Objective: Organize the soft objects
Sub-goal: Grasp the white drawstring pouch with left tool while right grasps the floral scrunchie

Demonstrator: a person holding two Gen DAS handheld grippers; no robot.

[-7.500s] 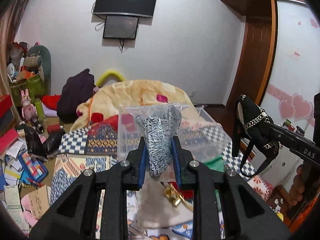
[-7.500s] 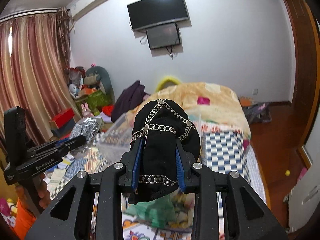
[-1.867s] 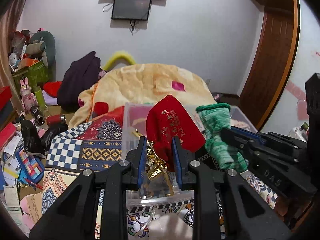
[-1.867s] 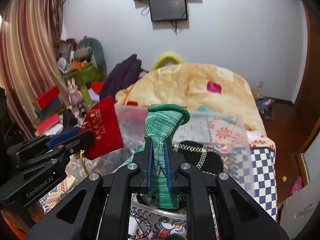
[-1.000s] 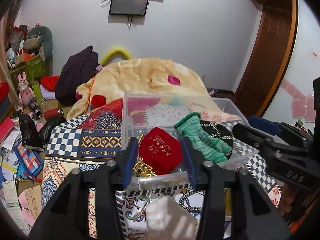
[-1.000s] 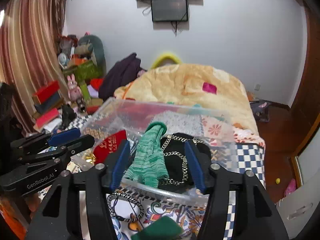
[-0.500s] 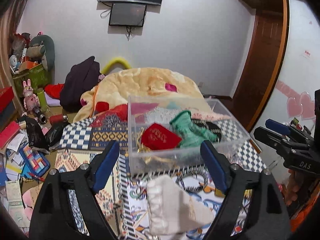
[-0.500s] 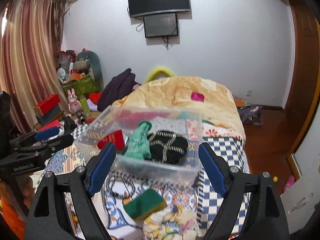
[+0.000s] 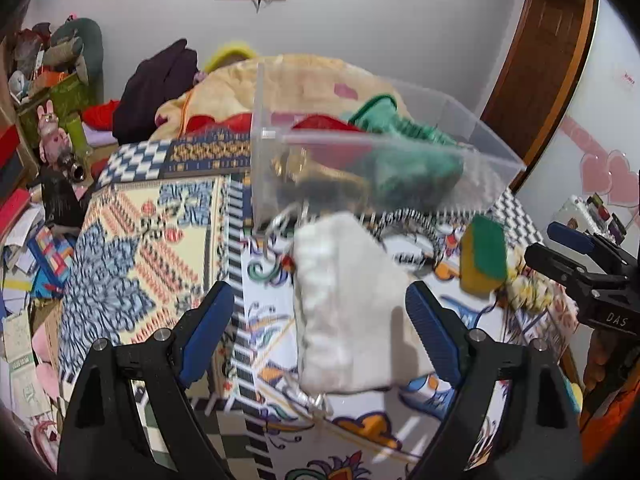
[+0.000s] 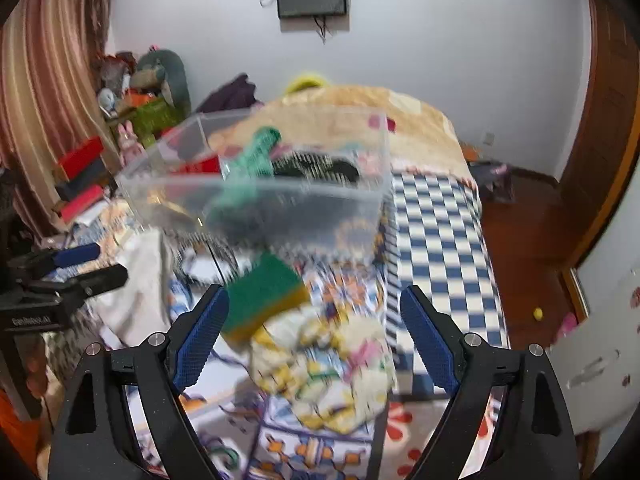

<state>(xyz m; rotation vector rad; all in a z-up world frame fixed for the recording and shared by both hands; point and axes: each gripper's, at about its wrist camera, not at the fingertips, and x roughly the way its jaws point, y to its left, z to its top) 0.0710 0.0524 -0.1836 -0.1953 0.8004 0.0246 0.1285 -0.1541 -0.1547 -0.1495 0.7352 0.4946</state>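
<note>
Both pairs of blue-padded fingers are standing wide apart and holding nothing, their jaws having just been opening. Going from left to right, the left gripper (image 9: 320,322) is hanging over a white fluffy folded cloth (image 9: 344,312), which is lying between its fingers without either pad touching it. Just beyond that cloth, a clear plastic storage bin (image 9: 472,112) is sitting on the patterned bedspread (image 9: 160,232) and is already holding a red pouch (image 9: 320,124), a green knitted sock (image 9: 404,148) and a black chain-trimmed bag (image 10: 316,168), with something gold showing blurred through its near wall. To the right of the white cloth, a green and yellow sponge (image 10: 262,296) is lying on the bedspread just in front of the bin, touching a yellow floral cloth (image 10: 332,364). The right gripper (image 10: 314,336) is pointing down over these two, the sponge near its left finger and the floral cloth between the fingers, neither being pressed. A black and white patterned loop, perhaps a hair band (image 9: 416,236), is also lying outside the bin. The task appears partly done: several soft items are in the bin, while the white cloth, sponge, floral cloth and band are still waiting to go in.
</note>
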